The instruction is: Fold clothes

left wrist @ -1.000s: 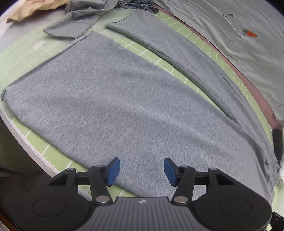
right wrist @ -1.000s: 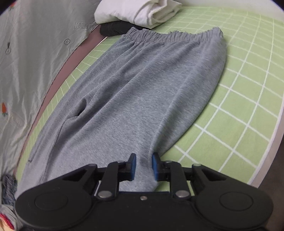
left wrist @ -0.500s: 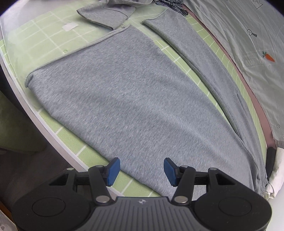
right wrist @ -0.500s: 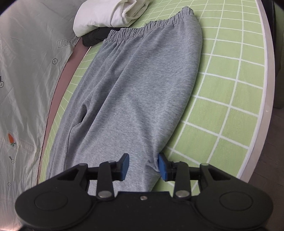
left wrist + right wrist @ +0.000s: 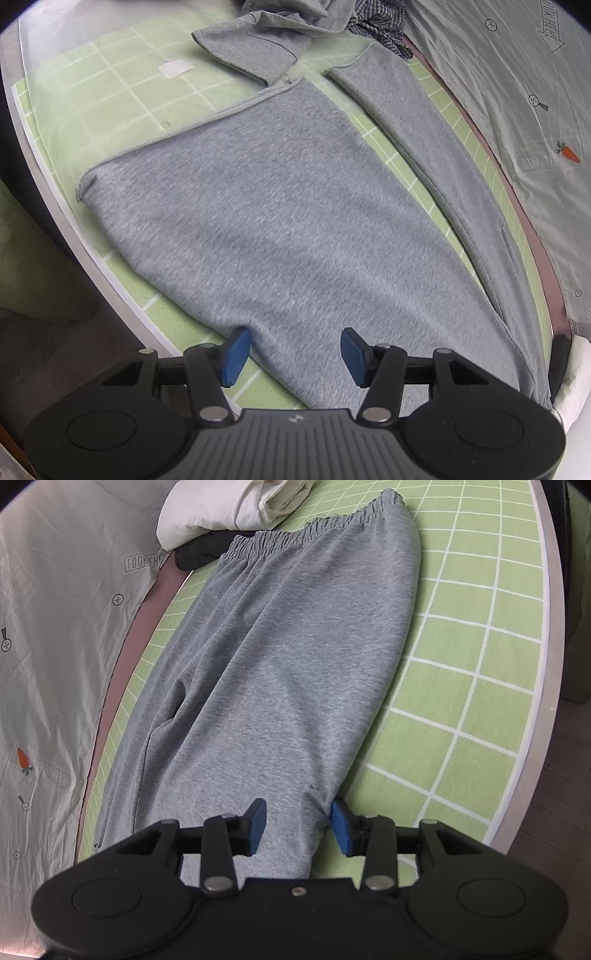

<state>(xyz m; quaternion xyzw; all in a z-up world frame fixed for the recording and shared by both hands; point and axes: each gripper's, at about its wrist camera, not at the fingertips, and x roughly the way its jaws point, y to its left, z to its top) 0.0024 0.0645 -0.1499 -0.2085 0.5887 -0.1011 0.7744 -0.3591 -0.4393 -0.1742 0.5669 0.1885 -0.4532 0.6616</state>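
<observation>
Grey sweatpants (image 5: 295, 229) lie flat on the green grid mat (image 5: 110, 96), legs running away from me in the left wrist view, the far leg (image 5: 424, 129) beside the near one. In the right wrist view the pants (image 5: 288, 672) run up to the elastic waistband (image 5: 317, 528). My left gripper (image 5: 293, 354) is open, low over the near edge of the cloth. My right gripper (image 5: 299, 825) is open, its fingers either side of the pants' near edge, holding nothing.
Other grey garments (image 5: 266, 40) and a checked cloth (image 5: 380, 14) are piled at the far end. A folded white cloth (image 5: 229, 506) over a black item (image 5: 199, 550) lies by the waistband. A pale printed sheet (image 5: 55, 627) borders the mat. The table edge (image 5: 535, 701) is at right.
My right gripper opened and let go of the pants' edge. The left gripper drew back toward the near edge, staying open.
</observation>
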